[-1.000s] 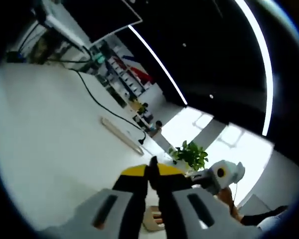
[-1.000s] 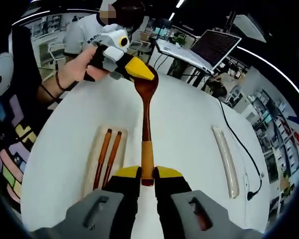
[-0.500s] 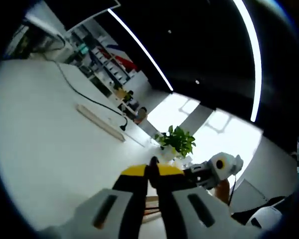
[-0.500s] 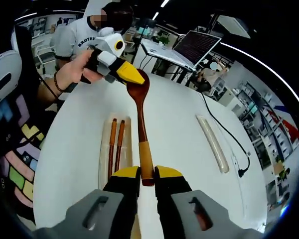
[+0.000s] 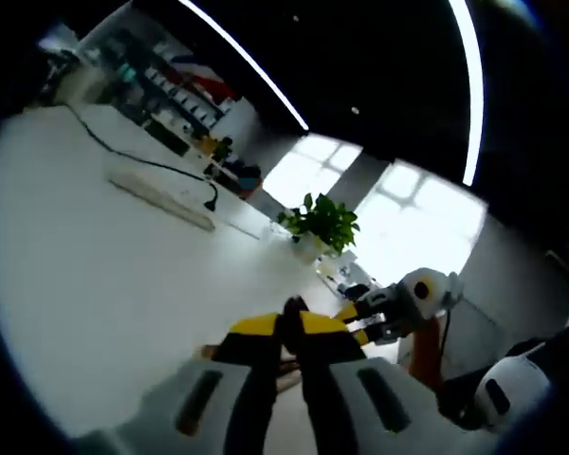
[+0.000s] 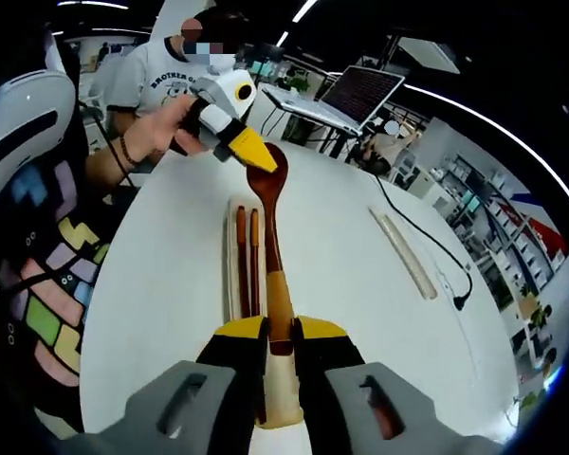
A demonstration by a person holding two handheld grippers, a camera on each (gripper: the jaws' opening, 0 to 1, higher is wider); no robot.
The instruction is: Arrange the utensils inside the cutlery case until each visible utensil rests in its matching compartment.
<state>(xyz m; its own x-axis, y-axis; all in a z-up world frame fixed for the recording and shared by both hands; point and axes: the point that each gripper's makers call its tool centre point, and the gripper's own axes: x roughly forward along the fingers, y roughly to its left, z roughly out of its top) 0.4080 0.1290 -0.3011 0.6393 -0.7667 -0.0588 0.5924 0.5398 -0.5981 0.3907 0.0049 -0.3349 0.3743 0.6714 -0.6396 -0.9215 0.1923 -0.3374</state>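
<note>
A long wooden spoon (image 6: pixel 272 248) is held at both ends, a little above the table. My right gripper (image 6: pixel 281 334) is shut on its lighter handle end. My left gripper (image 6: pixel 258 157), held in a person's hand (image 6: pixel 156 128), is shut on the rim of the dark bowl (image 6: pixel 267 182). Below lies the pale cutlery case (image 6: pixel 230 270) with two brown chopsticks (image 6: pixel 244 258) in it; the spoon runs just right of them. In the left gripper view my left gripper (image 5: pixel 286 327) pinches the dark spoon edge (image 5: pixel 292 306), and the right gripper (image 5: pixel 391 313) shows beyond it.
A white power strip (image 6: pixel 404 253) (image 5: pixel 159 193) with a black cable lies on the round white table (image 6: pixel 351 284). A laptop (image 6: pixel 346 93) sits at the far edge. A potted plant (image 5: pixel 319 221) stands past the table. A seated person (image 6: pixel 156 81) is at the far side.
Both grippers have carried the spoon sideways toward the case; it now runs right beside the chopsticks instead of well to their right. Both grips are unchanged.
</note>
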